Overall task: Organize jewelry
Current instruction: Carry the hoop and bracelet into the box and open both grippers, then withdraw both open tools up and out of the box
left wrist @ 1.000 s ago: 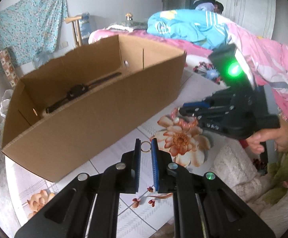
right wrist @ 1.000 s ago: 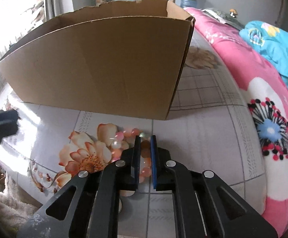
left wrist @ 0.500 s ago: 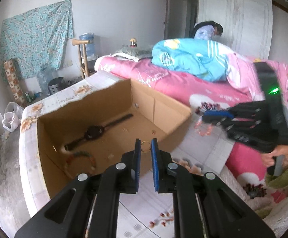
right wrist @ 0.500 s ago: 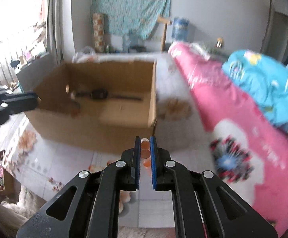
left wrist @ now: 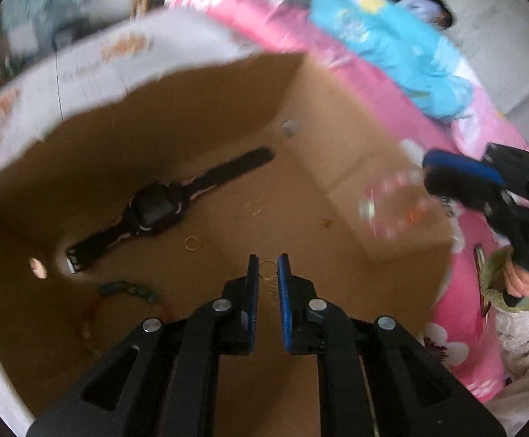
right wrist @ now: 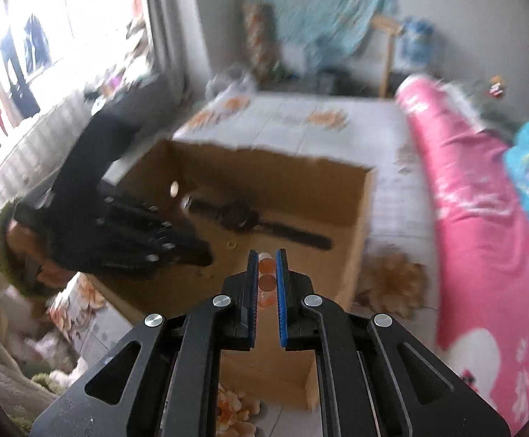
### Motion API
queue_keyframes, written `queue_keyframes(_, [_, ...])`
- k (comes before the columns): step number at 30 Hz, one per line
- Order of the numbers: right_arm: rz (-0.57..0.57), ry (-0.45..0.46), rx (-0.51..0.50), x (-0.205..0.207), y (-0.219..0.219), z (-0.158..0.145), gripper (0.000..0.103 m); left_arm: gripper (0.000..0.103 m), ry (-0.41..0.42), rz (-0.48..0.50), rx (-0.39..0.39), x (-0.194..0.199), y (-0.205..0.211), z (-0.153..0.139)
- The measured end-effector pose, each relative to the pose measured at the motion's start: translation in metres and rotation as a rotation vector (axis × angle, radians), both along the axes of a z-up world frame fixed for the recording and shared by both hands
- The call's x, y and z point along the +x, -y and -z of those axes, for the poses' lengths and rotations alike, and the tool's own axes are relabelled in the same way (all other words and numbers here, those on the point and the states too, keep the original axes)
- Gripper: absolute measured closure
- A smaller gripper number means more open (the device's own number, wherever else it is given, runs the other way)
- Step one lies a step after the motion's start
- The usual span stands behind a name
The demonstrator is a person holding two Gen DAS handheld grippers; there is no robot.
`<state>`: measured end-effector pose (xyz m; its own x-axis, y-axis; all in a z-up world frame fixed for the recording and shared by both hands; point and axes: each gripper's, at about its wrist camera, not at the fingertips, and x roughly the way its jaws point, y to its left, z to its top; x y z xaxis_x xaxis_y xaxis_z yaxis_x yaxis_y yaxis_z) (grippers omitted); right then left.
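Note:
My left gripper (left wrist: 267, 267) is shut on a thin gold ring earring (left wrist: 267, 273) and hangs over the inside of the open cardboard box (left wrist: 337, 138). My right gripper (right wrist: 266, 263) is shut on a pink and orange bead bracelet (right wrist: 266, 282) above the box's near wall (right wrist: 355, 255). It also shows, blurred, in the left wrist view (left wrist: 424, 169) with the bracelet (left wrist: 392, 204) dangling. On the box floor lie a black watch (left wrist: 159, 209), a small gold ring (left wrist: 192, 243) and a green bracelet (left wrist: 126, 288). The watch also shows in the right wrist view (right wrist: 250, 220).
The box stands on a floral-tiled table (right wrist: 301, 123). A pink floral blanket (right wrist: 475, 218) and a blue blanket (left wrist: 392, 47) lie on the bed to the right. A window (right wrist: 17, 54) is at the far left.
Both grippers have moved forward and over the box. The left one now looks down into it from close up. Each still holds its piece.

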<state>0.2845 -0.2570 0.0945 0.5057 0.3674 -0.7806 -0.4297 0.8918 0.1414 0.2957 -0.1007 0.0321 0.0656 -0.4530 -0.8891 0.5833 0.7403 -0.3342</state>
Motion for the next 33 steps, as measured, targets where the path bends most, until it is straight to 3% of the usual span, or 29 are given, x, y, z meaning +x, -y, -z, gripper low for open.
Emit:
queue_keyframes(2, [-0.038, -0.069, -0.019, 0.016, -0.010, 0.014, 0.096, 0.093, -0.150, -0.024, -0.008, 0.017, 0.002, 0.019])
queue_keyframes(12, [-0.118, -0.210, -0.053, 0.036, -0.027, 0.036, 0.096, 0.092, -0.271, -0.091, 0.049, 0.039, 0.005, 0.042])
queue_keyframes(15, [-0.122, -0.245, -0.054, 0.042, -0.028, 0.038, 0.096, 0.076, -0.298, -0.101, 0.053, 0.040, 0.004, 0.045])
queue_keyframes(20, [-0.122, -0.281, -0.047, 0.047, -0.031, 0.041, 0.096, 0.063, -0.258, -0.148, 0.025, 0.038, -0.006, 0.032])
queue_keyframes(29, [-0.103, -0.284, -0.145, 0.045, -0.033, 0.047, 0.092, 0.052, -0.040, -0.229, -0.091, 0.009, -0.050, -0.038])
queue_keyframes(33, [-0.069, -0.255, -0.118, 0.035, -0.021, 0.034, 0.092, 0.048, 0.053, -0.287, -0.142, -0.012, -0.082, -0.063])
